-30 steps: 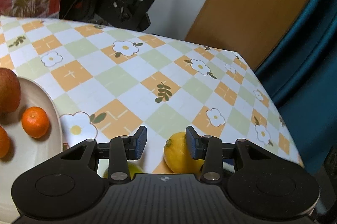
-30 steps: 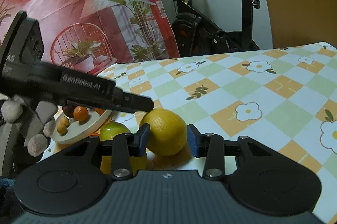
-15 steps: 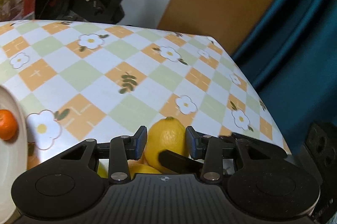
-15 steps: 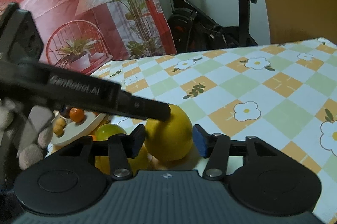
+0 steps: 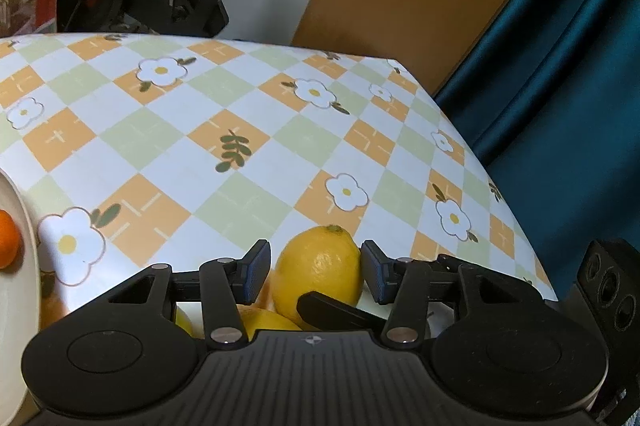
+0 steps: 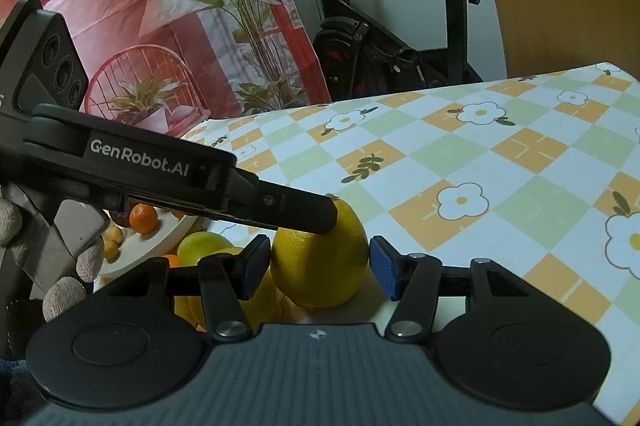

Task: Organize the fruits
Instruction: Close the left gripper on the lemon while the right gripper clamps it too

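A yellow lemon [image 5: 320,266] rests on the flowered tablecloth, between the fingers of both grippers. My left gripper [image 5: 316,274] straddles it with its jaws opening; the right pad touches the peel and a gap shows at the left pad. From the other side my right gripper [image 6: 318,272] stands open around the same lemon [image 6: 320,266], with a gap at its right pad. A left gripper finger [image 6: 296,209] lies across the lemon's top. One right gripper finger [image 5: 332,312] shows in front of the lemon.
More yellow fruit [image 5: 260,318] lies just under the lemon, with a green-yellow fruit [image 6: 200,246] beside it. A cream plate [image 5: 24,226] with an orange [image 6: 144,218] sits at the left. A gloved hand [image 6: 64,290] holds the left gripper. The table edge [image 5: 500,193] runs along a teal curtain.
My left gripper has swung right, away from the plate, onto the lemon and has widened its jaws. My right gripper was shut on the lemon and has let go.
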`<state>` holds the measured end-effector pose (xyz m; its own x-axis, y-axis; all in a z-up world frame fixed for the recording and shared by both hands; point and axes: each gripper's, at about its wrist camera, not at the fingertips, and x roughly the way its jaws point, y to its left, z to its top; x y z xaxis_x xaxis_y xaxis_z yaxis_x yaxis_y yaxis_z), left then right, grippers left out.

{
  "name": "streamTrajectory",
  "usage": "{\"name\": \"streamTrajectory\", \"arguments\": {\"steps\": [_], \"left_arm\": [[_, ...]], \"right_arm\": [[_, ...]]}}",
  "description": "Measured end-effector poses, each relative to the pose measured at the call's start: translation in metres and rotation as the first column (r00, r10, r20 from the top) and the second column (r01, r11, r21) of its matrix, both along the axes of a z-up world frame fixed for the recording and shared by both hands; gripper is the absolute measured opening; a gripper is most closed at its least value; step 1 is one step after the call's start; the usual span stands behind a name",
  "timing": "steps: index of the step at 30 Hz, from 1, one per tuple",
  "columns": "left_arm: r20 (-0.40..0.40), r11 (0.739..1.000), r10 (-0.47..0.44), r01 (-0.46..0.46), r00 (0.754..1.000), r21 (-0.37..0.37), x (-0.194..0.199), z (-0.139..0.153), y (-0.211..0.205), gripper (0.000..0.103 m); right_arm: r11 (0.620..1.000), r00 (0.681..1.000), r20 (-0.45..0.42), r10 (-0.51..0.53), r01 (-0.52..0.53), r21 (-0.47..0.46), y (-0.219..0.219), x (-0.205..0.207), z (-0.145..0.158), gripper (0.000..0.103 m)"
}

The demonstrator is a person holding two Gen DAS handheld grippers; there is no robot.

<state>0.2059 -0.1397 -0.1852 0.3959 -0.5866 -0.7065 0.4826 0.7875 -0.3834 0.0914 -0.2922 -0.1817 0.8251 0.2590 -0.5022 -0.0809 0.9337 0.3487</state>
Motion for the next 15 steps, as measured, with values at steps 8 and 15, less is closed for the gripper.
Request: {"name": "streamTrajectory", "arguments": {"steps": [8,15], "left_arm": [[-0.008,1.000,-0.018,0.018,1.000,-0.003,0.002,-0.005,-0.003,0.053],[-0.002,1.000,-0.024,0.024,1.000,-0.007,0.001,-0.005,-0.002,0.053]], "right_arm": [[0.994,0.999,-0.043,-0.024,0.028,0.102,-0.009,0.003,-0.006,0.060],[0.974,0.995,-0.093,-0.037,0.057,0.219,-0.020,0.007,-0.015,0.059]]}}
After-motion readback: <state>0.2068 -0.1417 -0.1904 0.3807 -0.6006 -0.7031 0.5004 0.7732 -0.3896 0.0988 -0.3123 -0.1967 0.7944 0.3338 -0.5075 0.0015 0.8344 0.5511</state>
